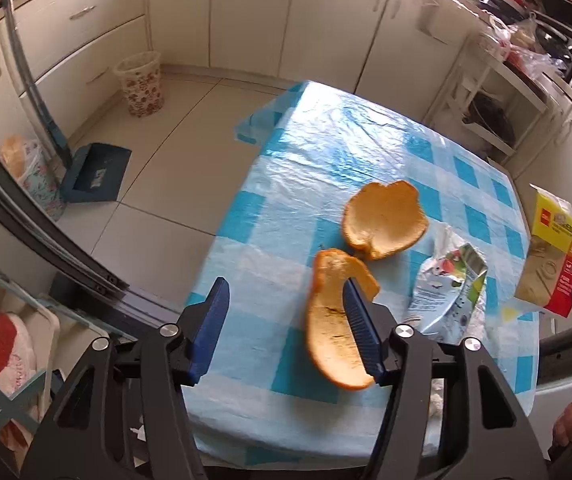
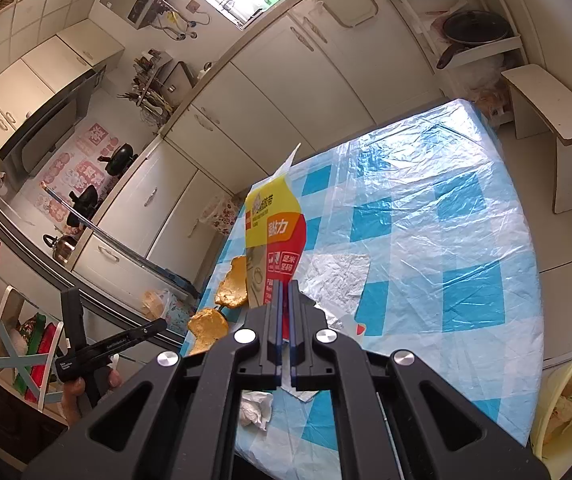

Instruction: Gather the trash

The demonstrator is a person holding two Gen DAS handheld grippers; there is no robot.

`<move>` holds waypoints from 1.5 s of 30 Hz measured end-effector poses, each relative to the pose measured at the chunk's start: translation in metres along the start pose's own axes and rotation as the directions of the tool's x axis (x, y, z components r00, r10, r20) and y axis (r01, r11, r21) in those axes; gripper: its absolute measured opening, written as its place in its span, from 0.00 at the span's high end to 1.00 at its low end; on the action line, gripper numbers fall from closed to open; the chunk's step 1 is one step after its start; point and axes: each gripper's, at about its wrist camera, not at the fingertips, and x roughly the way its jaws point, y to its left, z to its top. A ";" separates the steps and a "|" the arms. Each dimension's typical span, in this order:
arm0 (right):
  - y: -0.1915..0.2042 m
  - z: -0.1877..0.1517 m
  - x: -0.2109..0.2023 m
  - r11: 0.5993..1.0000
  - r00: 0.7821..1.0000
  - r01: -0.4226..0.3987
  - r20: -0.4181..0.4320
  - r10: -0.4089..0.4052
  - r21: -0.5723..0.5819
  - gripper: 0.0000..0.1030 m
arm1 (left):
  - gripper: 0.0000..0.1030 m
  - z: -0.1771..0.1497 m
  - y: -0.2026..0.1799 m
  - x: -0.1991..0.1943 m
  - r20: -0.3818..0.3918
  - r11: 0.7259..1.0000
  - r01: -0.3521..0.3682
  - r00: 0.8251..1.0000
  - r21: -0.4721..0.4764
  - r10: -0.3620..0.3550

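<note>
A long orange peel lies between the jaws of my left gripper, close against the right blue finger; the left finger stands well clear of it, so the gripper is open. A second, rounder peel rests farther out on the blue checked tablecloth, beside a crumpled printed wrapper. My right gripper is shut on a yellow and red cardboard package, which it holds upright above the cloth. Both peels show to the left of that package.
A yellow bin with scraps inside stands by the table's near right corner. A crumpled tissue and a flat clear wrapper lie on the cloth. On the floor are a floral wastebasket and a blue dustpan. A bench stands beyond the table.
</note>
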 end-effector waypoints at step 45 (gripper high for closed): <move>-0.085 -0.022 -0.149 0.967 0.955 0.243 0.158 -0.253 0.080 0.97 | 0.96 -0.037 -0.150 -0.057 0.040 0.873 0.464 0.879 0.153 -0.474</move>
